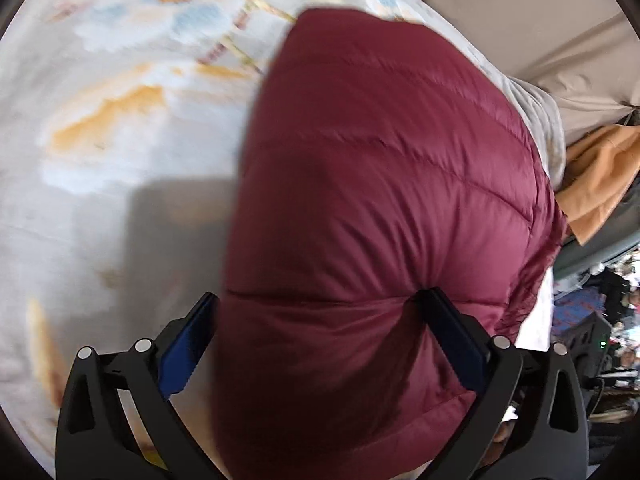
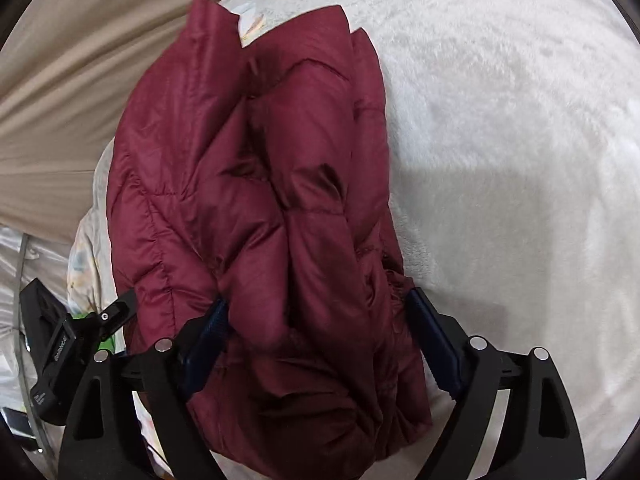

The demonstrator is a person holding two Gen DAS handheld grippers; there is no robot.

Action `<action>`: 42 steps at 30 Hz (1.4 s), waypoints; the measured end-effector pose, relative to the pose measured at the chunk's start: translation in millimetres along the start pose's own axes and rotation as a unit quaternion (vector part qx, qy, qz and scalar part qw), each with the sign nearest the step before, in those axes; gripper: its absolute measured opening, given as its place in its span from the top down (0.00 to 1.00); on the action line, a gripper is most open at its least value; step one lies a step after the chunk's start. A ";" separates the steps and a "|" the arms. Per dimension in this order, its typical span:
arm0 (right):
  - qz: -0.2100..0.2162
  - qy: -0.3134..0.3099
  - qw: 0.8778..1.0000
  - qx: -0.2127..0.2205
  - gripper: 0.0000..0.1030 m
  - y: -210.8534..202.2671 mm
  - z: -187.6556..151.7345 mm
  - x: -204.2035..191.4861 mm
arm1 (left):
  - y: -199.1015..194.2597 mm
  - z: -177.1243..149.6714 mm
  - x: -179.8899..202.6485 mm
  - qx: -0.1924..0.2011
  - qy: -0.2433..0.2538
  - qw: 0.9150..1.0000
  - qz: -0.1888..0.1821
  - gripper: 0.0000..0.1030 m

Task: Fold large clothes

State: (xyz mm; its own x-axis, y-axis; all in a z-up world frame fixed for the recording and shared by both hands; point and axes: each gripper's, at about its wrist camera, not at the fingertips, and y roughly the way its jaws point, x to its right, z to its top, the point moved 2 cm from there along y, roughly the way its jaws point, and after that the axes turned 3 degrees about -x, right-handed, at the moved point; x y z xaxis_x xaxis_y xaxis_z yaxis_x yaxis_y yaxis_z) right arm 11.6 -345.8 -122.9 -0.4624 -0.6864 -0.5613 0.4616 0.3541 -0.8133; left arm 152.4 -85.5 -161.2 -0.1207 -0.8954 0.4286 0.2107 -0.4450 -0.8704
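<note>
**Maroon puffer jacket lies folded between both pairs of open jaws**

Maroon quilted nylon fills the space between the fingers in both wrist views. In the left wrist view the left gripper (image 1: 318, 306) stands spread wide, its blue-padded fingers (image 1: 188, 344) one to each side of the jacket (image 1: 380, 184). The left pad sits just clear of the jacket's rounded edge, over the blanket. The right pad dents the puffy fabric where a seam puckers, but the jaws do not clamp it. Beyond the fingertips the jacket's smooth quilted back runs away from the jaws as one bulging panel.

In the right wrist view the right gripper (image 2: 316, 308) is also spread, with the bunched, creased side of the jacket (image 2: 256, 184) heaped between its fingers (image 2: 206, 344). Both pads lie against the fabric's flanks without squeezing it. Past the tips, folded layers and the collar point away from the jaws.

Under the jacket lies a pale fleecy blanket (image 2: 500, 128), printed with blurred orange and blue flowers to the left of the left jaws. Farthest off hangs a beige curtain (image 2: 72, 80), with an orange cloth (image 1: 600, 184) beside the jacket's far right edge.
</note>
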 end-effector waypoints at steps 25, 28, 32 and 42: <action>0.118 -0.097 0.968 0.202 0.81 -199.0 -40.8 -83.0 | -189.0 -30.7 156.5 0.169 0.230 0.958 -0.018 0.60; 0.127 -0.136 0.952 0.243 0.81 -232.3 -48.0 -114.4 | -233.3 -31.7 158.7 0.215 0.244 0.945 -0.029 0.59; 0.144 -0.187 0.932 0.276 0.81 -248.9 -44.7 -173.8 | -284.9 -19.0 139.5 0.272 0.246 0.930 -0.035 0.59; 0.159 -0.219 0.940 0.208 0.77 -116.1 -1.8 -266.4 | -272.5 56.7 -4.0 0.265 0.211 0.941 -0.012 0.56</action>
State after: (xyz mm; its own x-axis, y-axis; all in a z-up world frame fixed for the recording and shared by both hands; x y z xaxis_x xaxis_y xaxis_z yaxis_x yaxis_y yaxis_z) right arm 79.8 -203.0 120.8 0.0638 -0.8157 -0.5749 0.8216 0.3700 -0.4338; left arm 150.4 38.5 88.0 -0.4831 -0.8488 0.2150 0.6431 -0.5106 -0.5707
